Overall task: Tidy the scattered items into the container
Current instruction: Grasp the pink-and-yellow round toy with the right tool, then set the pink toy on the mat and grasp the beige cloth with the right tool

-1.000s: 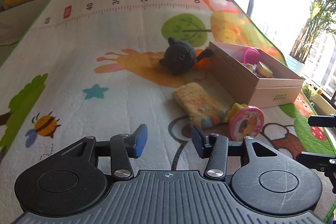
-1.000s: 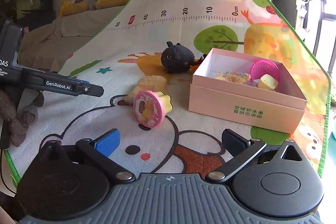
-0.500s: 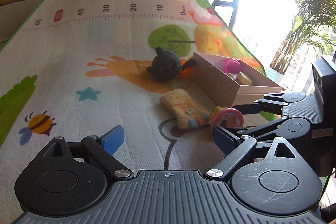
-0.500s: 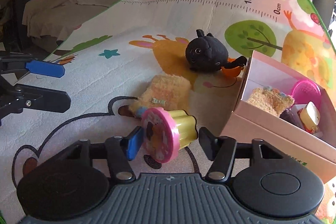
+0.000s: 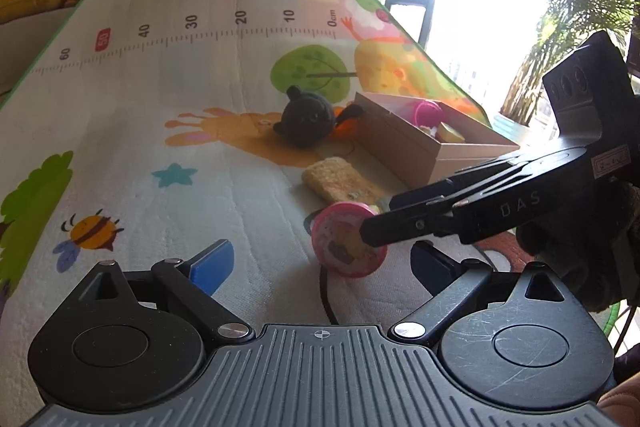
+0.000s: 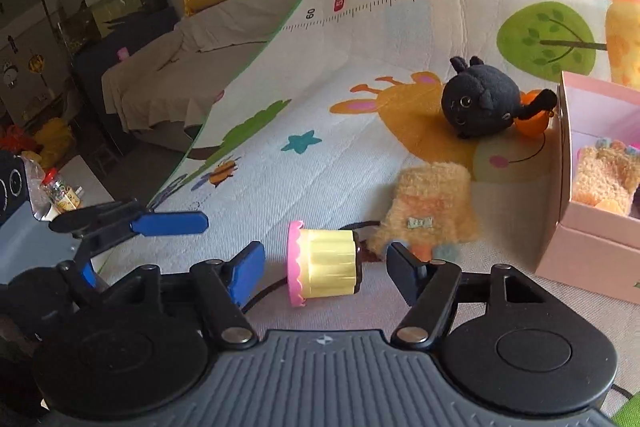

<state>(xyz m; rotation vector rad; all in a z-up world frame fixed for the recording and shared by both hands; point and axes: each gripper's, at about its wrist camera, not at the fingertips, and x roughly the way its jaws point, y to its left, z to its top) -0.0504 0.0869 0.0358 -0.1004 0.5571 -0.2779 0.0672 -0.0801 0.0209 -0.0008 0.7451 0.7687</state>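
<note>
The right gripper (image 6: 322,265) is positioned around the toy cupcake (image 6: 322,265), which lies on its side on the play mat (image 6: 320,155), pink top facing left. The jaws stand open, one finger on each side of the toy, with a gap visible at both sides; nothing is gripped yet. The left gripper (image 5: 322,261) hovers near the same toy with its jaws spread wide and empty.

Step in hand: closing on the cupcake. Recommended procedure, as judged from the current layout:
- Centre the toy between the fingers before closing, so that both pads meet it together.
- The pads will bear on the pink top and the dark base; close squarely, since the rounded body could roll or pivot out.
- Lift clear of the fuzzy orange sock (image 6: 432,211) lying just beyond it.
- Carry right to the pink box (image 6: 588,251), which already holds several items.

View differences: the right wrist view shows the finger gaps at both ends of the cupcake and a second fuzzy piece inside the box. The left wrist view shows the printed pink face of the cupcake (image 5: 344,243), partly covered by the right gripper's finger, and the box (image 5: 404,147) beyond. The black plush (image 6: 480,103) remains on the mat at the far side, beside the box.
</note>
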